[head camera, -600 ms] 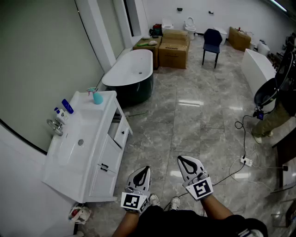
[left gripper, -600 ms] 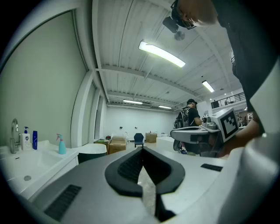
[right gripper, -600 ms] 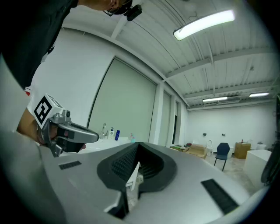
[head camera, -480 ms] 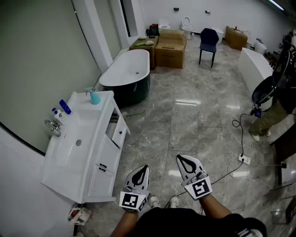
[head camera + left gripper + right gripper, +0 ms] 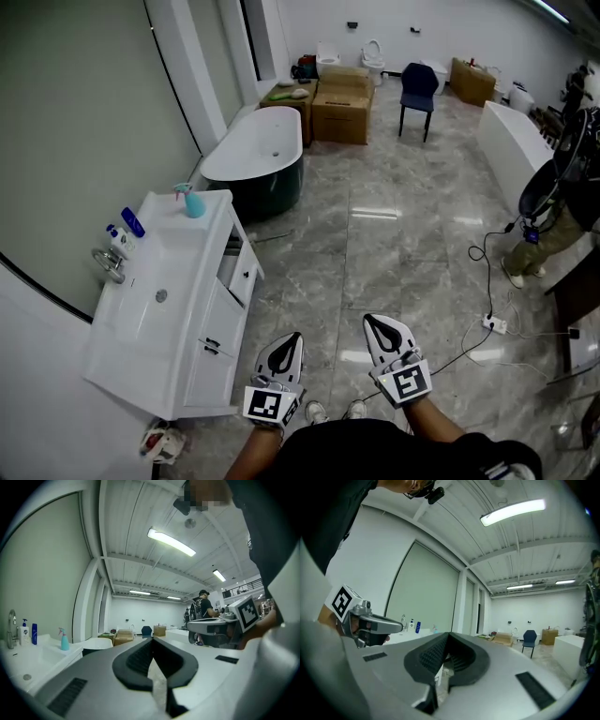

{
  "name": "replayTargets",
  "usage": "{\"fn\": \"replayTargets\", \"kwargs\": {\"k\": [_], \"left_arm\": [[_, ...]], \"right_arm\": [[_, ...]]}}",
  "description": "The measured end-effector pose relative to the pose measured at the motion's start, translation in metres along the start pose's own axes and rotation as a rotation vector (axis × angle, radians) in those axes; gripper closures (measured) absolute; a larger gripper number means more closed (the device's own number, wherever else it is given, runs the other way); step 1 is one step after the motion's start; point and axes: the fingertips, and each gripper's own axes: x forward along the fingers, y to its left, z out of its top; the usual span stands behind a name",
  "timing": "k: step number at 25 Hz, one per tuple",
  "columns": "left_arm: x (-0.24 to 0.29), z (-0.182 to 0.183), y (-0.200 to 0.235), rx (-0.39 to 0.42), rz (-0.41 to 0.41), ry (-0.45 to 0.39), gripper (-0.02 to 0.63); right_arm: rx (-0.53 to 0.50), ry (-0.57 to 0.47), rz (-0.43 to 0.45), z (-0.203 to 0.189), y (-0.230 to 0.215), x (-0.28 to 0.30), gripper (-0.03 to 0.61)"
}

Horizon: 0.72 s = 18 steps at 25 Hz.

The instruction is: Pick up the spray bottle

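Observation:
The spray bottle (image 5: 194, 201) is teal with a pink trigger. It stands upright at the far end of the white vanity counter (image 5: 178, 272), well ahead and to the left of both grippers. It also shows small in the left gripper view as the spray bottle (image 5: 64, 640) and in the right gripper view as the spray bottle (image 5: 433, 629). My left gripper (image 5: 294, 337) and right gripper (image 5: 370, 321) are held level over the floor, side by side. Both are shut with nothing in them. Their closed tips show as the left gripper (image 5: 152, 639) and the right gripper (image 5: 449, 634).
A faucet (image 5: 105, 262) and soap bottles (image 5: 131, 222) sit by the sink. Beyond the vanity are a white bathtub (image 5: 258, 150), cardboard boxes (image 5: 339, 103) and a blue chair (image 5: 415, 89). A person (image 5: 553, 216) stands at right, with a cable (image 5: 487, 323) on the marble floor.
The head view has shifted slightly. Both grippers stay shut and in about the same place, and the spray bottle has not moved.

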Motion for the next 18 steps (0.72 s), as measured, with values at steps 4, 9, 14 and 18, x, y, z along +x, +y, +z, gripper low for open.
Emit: {"fn": "replayTargets", "kwargs": {"k": [4,9,14,18], "left_arm": [[-0.003,0.0,0.013,0.001,-0.011,-0.003,0.617],[-0.005,0.004,0.027,0.009,-0.025,-0.014,0.617],[-0.008,0.001,0.042,0.015,-0.053,-0.01,0.617],[-0.011,-0.002,0.05,0.013,-0.067,-0.007,0.617]], "right_arm": [[0.02,-0.008,-0.016,-0.001,0.004,0.012,0.58],[0.039,-0.012,-0.008,0.002,0.015,0.025,0.485],[0.036,-0.013,-0.048,-0.001,0.024,0.039,0.248],[0.056,-0.007,-0.085,-0.007,0.031,0.047,0.062]]}}
